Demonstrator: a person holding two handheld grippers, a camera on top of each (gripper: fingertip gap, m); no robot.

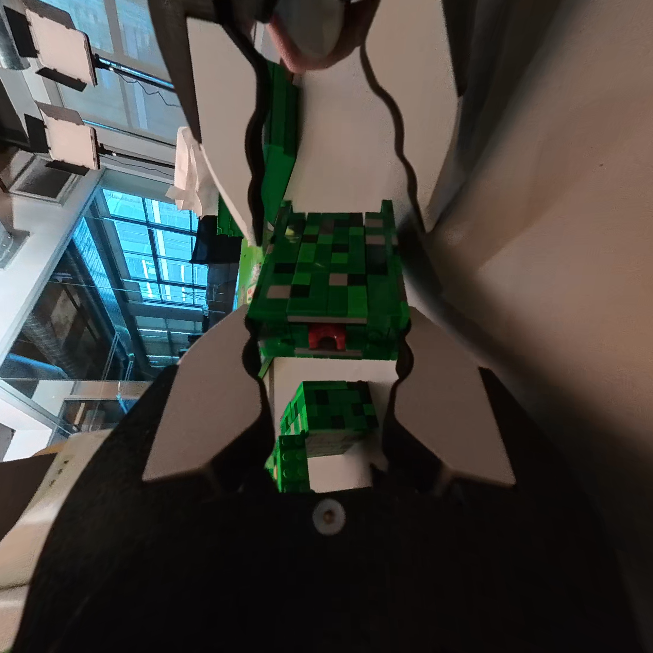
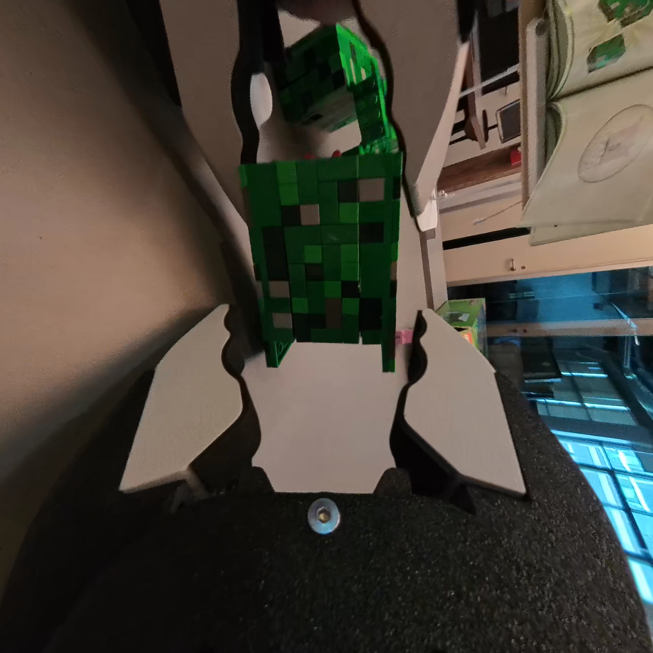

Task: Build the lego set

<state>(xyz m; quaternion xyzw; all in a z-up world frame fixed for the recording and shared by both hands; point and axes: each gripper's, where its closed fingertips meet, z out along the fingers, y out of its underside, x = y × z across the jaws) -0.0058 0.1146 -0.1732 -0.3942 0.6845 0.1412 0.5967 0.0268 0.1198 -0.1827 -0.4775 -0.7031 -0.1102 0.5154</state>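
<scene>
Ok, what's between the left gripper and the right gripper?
The green pixel-patterned lego body, with a smaller green lego cube at the left gripper end; both wrist views show it.

A tall green block body (image 2: 323, 254) is standing up off the white surface, its face tiled in mixed greens with scattered black and grey squares. At one end a red arch piece (image 1: 325, 337) is sitting in a recessed gap (only the left wrist view is showing it clearly). A smaller green cube (image 1: 330, 413) with the same pixel pattern is lying just beyond that end, joined to a strip of bright green studded bricks (image 1: 293, 463). More green plates (image 1: 279, 141) are lying farther off, blurred.
</scene>
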